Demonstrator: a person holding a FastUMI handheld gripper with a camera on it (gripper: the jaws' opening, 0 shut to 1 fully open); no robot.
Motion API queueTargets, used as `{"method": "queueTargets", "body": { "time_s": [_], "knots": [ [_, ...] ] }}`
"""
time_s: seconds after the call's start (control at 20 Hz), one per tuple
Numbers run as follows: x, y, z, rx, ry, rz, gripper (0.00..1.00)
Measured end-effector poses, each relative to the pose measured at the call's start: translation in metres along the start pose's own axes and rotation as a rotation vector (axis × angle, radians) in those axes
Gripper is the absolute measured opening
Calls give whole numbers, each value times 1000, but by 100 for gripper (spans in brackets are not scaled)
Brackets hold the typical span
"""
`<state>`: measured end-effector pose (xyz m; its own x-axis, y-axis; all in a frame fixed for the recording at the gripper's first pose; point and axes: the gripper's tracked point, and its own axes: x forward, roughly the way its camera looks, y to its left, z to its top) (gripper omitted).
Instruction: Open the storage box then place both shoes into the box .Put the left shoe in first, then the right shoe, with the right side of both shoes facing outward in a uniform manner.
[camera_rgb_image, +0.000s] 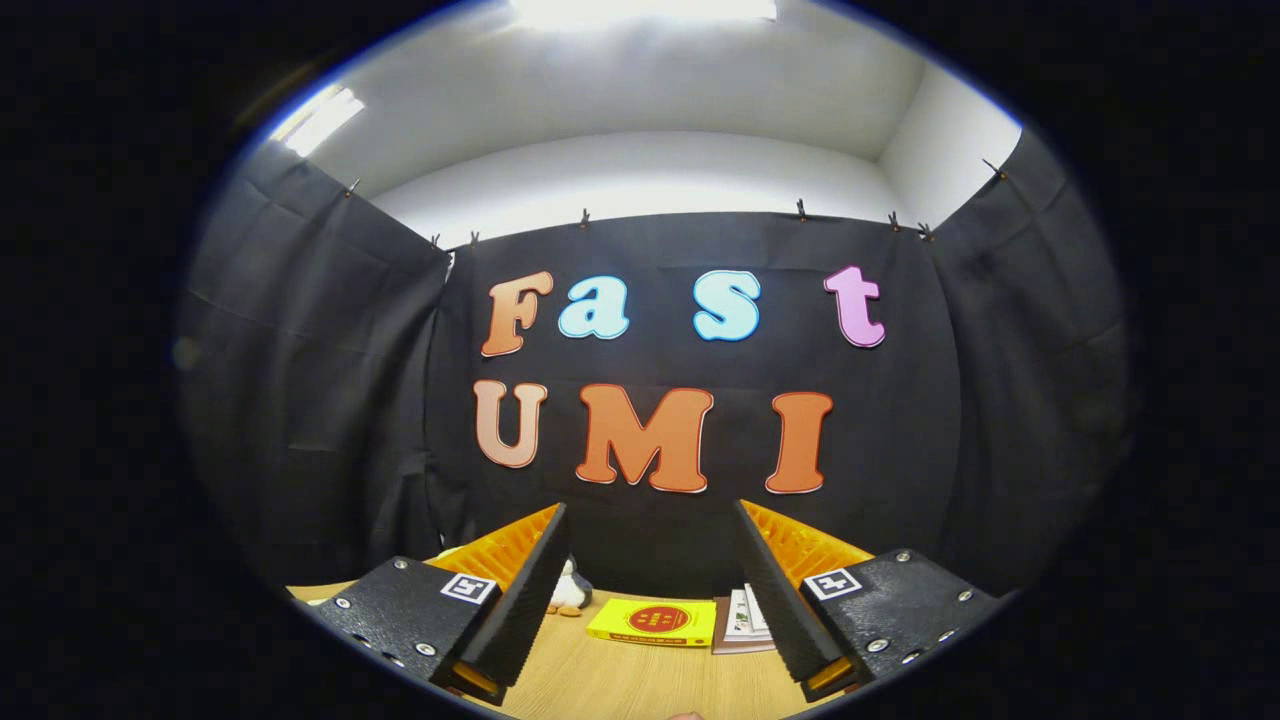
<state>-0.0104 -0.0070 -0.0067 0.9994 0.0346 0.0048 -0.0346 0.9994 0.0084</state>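
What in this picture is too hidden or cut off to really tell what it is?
- Small plush toy, gripper view: mostly hidden behind one finger of the open hand-held gripper; its kind is unclear.
- Booklet beside the yellow box: partly covered by the other finger; print too small.
- Wooden table: its sides are hidden by the gripper's body, so what lies there cannot be told.

A flat yellow book with a round red emblem (652, 621) lies on the light wooden tabletop (640, 680). Just beside it sits a darker booklet with pale pages (742, 620). Near them stands a small white plush toy with orange feet (568, 592), possibly a penguin.
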Motion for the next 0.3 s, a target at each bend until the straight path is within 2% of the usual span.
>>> {"method": "queueTargets", "body": {
  "time_s": [0.3],
  "knots": [
    [-1, 11, -1, 0, -8, 16, 96]
  ]
}}
